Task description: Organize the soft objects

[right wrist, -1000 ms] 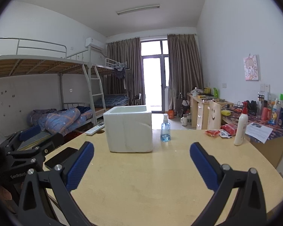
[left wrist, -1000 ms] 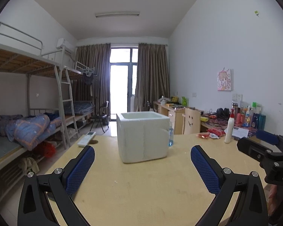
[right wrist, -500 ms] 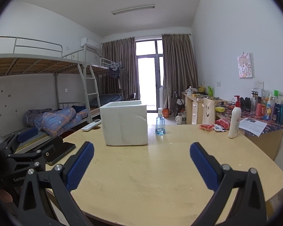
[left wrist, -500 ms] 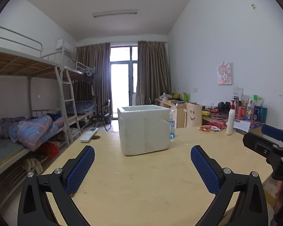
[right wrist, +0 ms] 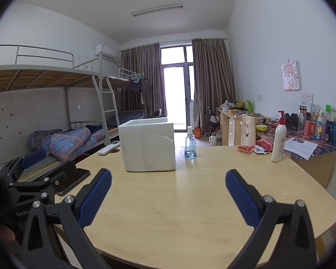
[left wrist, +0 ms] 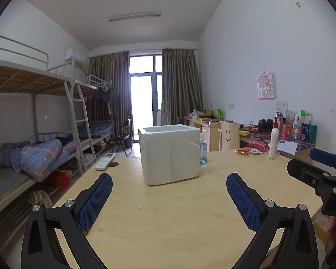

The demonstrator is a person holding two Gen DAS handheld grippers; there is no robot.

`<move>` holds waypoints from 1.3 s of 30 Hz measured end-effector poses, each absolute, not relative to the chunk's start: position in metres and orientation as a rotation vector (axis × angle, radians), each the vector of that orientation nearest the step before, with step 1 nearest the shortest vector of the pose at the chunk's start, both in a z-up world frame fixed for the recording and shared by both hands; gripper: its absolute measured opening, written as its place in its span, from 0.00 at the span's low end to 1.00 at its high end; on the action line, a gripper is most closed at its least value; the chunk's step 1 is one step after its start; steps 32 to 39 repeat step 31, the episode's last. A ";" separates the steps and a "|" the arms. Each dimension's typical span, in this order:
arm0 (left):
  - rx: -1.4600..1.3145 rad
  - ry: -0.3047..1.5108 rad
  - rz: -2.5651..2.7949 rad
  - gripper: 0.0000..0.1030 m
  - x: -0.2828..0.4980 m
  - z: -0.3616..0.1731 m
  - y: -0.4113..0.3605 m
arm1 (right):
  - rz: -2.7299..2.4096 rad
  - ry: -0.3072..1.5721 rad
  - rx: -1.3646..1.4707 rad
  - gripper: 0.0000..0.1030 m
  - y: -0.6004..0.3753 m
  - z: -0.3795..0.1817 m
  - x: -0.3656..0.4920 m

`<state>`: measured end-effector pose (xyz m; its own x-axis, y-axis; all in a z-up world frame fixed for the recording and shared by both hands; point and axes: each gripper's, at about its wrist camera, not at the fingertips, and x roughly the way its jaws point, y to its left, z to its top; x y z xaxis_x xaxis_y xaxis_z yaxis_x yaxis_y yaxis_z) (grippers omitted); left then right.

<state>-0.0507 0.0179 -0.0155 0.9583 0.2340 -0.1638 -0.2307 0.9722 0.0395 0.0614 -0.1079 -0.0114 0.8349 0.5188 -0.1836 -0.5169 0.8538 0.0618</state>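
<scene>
Nearest, the left claw [left wrist: 169, 198] and the right claw [right wrist: 168, 196] both gape wide and empty above the bare wooden desk [right wrist: 190, 201]. Farther back, near the desk's middle, stands the white foam box [left wrist: 170, 154], a clear spray bottle [right wrist: 190, 144] just beside it. Red snack packets [right wrist: 254, 146] and a lotion pump bottle [right wrist: 278, 140] sit at the far right.

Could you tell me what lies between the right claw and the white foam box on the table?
Nothing: between the open right claw and the white foam box only bare light wooden tabletop shows in the right wrist view.
</scene>
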 end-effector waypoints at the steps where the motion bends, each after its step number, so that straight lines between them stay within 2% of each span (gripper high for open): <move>1: 0.019 0.166 0.235 0.99 -0.051 -0.015 0.018 | 0.547 0.198 0.011 1.00 -0.108 -0.011 0.062; 39: 0.023 0.169 0.230 0.99 -0.052 -0.013 0.014 | 0.549 0.206 0.002 1.00 -0.107 -0.014 0.062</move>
